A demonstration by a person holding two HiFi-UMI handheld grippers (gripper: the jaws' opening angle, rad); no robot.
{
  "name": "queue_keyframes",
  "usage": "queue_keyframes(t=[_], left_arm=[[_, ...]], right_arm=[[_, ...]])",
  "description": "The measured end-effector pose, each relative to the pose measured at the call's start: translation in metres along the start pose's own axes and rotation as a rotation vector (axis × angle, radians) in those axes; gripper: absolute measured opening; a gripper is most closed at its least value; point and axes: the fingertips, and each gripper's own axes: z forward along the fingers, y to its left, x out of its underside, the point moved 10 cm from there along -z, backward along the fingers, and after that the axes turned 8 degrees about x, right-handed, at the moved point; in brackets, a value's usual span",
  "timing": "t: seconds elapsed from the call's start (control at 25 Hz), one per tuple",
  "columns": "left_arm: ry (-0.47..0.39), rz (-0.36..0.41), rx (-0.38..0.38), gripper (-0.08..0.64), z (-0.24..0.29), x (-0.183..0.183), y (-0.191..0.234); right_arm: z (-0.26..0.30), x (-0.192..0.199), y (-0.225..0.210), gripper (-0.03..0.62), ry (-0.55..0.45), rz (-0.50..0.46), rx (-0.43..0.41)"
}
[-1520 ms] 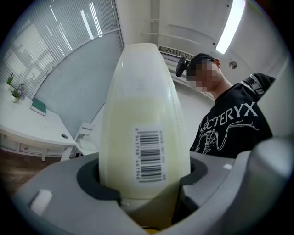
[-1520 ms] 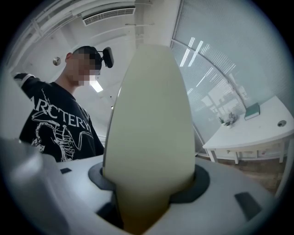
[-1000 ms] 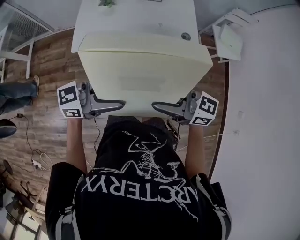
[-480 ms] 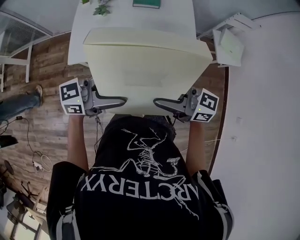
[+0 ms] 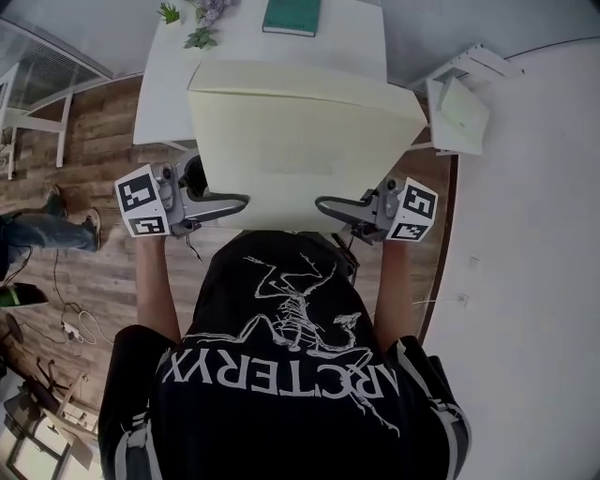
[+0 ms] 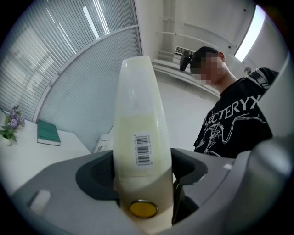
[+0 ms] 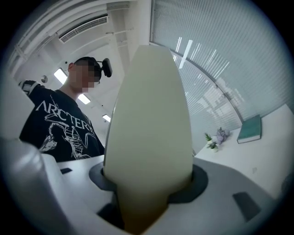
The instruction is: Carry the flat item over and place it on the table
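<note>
A white rectangular table [image 5: 253, 42] fills the top centre of the head view. On its far end lies a teal hardcover book [image 5: 291, 16], flat, at the top edge of the frame. To the book's left stand a small green potted plant [image 5: 169, 12] and a purple-flowered plant [image 5: 211, 7], close together near the table's upper-left corner. The table stands on a brown wood-plank floor [image 5: 89, 141], seen along the left side. A loose white cable [image 5: 70, 323] lies on the planks at lower left, and a white slatted chair [image 5: 459, 89] stands just off the table's right side.
</note>
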Motion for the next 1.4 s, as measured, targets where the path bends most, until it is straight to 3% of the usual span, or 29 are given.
queue_keyframes(t=[0.16,0.24,0.28,0.32,0.36,0.44,0.64,0.84,1.12,1.28,1.4], left_arm=[[0.029,0.016,-0.064,0.351,-0.001,0.000,0.006],[0.009,0.031,-0.109,0.314,-0.007,0.000,0.010],[-0.024,0.034,-0.132,0.268,-0.013,-0.001,0.010],[-0.066,0.035,-0.153,0.139,-0.020,-0.001,0.011],[-0.104,0.037,-0.173,0.061,-0.026,-0.002,0.010],[-0.142,0.050,-0.210,0.015,-0.031,-0.002,0.008],[-0.091,0.081,-0.260,0.011,-0.020,0.000,0.001],[-0.030,0.113,-0.303,0.011,-0.011,-0.003,-0.013],[0.032,0.109,-0.344,0.011,-0.004,0.007,-0.040],[0.043,0.102,-0.357,0.011,-0.003,0.012,-0.046],[0.040,0.103,-0.357,0.011,-0.004,0.012,-0.046]], right_arm=[[-0.013,-0.001,-0.016,0.272,0.005,0.020,-0.005],[-0.023,0.001,-0.026,0.272,-0.006,0.040,0.011],[-0.031,0.002,-0.033,0.272,-0.018,0.055,0.029],[-0.039,0.004,-0.040,0.272,-0.034,0.074,0.054],[-0.047,0.006,-0.048,0.272,-0.051,0.097,0.083],[-0.055,0.014,-0.068,0.272,-0.083,0.161,0.151],[-0.035,0.064,-0.133,0.272,-0.123,0.408,0.394],[-0.003,0.119,-0.202,0.271,-0.173,0.724,0.596],[0.035,0.141,-0.258,0.272,-0.218,1.012,0.680],[0.045,0.137,-0.268,0.284,-0.192,1.032,0.723],[0.041,0.129,-0.270,0.332,-0.131,0.959,0.876]])
